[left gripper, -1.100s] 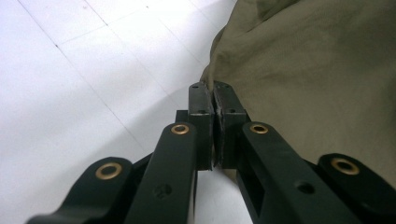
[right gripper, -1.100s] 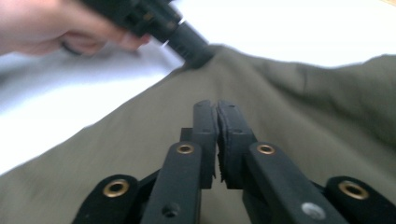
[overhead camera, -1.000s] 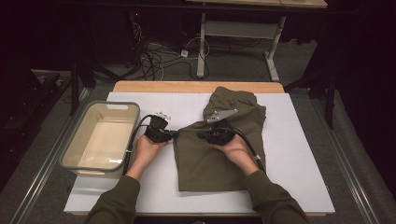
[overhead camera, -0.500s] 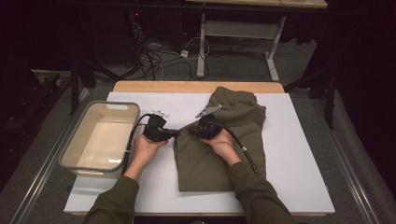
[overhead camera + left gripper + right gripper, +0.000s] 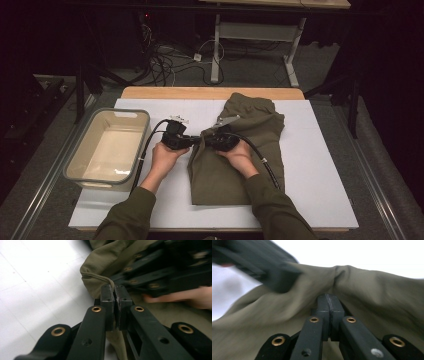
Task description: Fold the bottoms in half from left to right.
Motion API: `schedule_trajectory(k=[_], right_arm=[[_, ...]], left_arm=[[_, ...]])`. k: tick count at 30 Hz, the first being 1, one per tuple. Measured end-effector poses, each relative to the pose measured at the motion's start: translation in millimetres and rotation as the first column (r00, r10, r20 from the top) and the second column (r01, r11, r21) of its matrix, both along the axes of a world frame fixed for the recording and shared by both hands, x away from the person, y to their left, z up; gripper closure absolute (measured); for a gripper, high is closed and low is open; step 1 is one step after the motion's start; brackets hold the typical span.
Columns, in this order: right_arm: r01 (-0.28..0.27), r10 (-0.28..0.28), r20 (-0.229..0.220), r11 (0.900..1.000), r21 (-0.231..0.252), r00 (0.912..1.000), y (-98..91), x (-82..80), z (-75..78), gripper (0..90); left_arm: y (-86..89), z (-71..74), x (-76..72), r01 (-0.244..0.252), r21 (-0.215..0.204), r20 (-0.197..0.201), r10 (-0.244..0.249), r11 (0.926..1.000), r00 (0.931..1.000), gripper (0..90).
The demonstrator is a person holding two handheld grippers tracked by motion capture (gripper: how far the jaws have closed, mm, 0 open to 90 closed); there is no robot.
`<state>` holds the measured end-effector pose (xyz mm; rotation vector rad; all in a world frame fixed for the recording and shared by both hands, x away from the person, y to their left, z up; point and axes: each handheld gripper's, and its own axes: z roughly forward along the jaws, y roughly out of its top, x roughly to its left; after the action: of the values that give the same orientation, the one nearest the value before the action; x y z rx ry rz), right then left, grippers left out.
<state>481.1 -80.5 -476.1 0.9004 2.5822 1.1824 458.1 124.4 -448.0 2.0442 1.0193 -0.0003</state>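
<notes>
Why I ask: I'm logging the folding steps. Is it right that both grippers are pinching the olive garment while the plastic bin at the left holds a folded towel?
Not quite. The high view shows the plastic bin empty, no towel in it. The rest holds: the left gripper and the right gripper are both shut on the olive garment.

Tub (image 5: pixel 107 150) left on the mat (image 5: pixel 320 170), garment (image 5: pixel 250 150) at centre

olive sleeves (image 5: pixel 272 212), black tongs (image 5: pixel 114 293), brass rivets, black cables
</notes>
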Motion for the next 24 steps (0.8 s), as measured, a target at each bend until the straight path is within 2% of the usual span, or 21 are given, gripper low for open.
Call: schedule_trajectory(k=[3, 5, 8, 11, 15, 19, 20, 22, 24], right_arm=[[-0.015, 0.015, 0.014, 0.9996, 0.025, 0.9998, -15.9, -11.7, 9.5, 90.0], [-0.041, 0.04, 0.022, 0.9983, 0.042, 0.999, -26.3, -21.9, 15.3, 90.0], [-0.092, 0.09, 0.049, 0.995, 0.039, 0.9947, -35.5, -40.7, 24.9, 90.0], [-0.146, 0.14, 0.073, 0.9858, 0.083, 0.9875, -39.1, -60.1, 38.4, 90.0], [-0.228, 0.219, 0.095, 0.9684, 0.1, 0.9711, -28.3, -81.5, 47.2, 90.0], [-0.28, 0.275, 0.077, 0.9573, 0.07, 0.9583, -7.1, -88.9, 38.7, 90.0], [-0.283, 0.279, 0.064, 0.9572, 0.061, 0.9581, -3.0, -89.1, 35.3, 90.0], [-0.28, 0.279, 0.055, 0.96, 0.008, 0.9587, 1.2, -87.9, 27.9, 90.0], [-0.26, 0.262, 0.048, 0.9646, -0.041, 0.9638, -1.1, -86.3, 20.6, 90.0]], left_arm=[[-5.6, -0.4, 3.8, 0.001, 0.009, -0.01, -0.001, 1.0, 1.0, 84.7], [-10.1, 0.1, 6.1, 0.004, -0.004, -0.011, -0.004, 1.0, 0.9999, 84.6], [-19.8, 1.1, 9.4, 0.014, -0.004, -0.013, -0.014, 0.9999, 0.9998, 84.5], [-31.3, 0.3, 12.4, 0.022, 0.0, -0.015, -0.022, 0.9998, 0.9996, 84.5], [-41.4, -7.0, 19.4, 0.031, -0.001, -0.029, -0.031, 0.9995, 0.9991, 84.4], [-47.9, -13.2, 24.2, 0.041, -0.005, -0.04, -0.041, 0.9991, 0.9984, 84.3], [-48.6, -14.3, 24.9, 0.044, -0.004, -0.041, -0.044, 0.999, 0.9982, 84.3], [-48.9, -17.0, 26.2, 0.046, -0.023, -0.043, -0.047, 0.9987, 0.998, 82.8], [-48.4, -18.1, 26.7, 0.06, -0.04, -0.04, -0.061, 0.9974, 0.9973, 76.9]])
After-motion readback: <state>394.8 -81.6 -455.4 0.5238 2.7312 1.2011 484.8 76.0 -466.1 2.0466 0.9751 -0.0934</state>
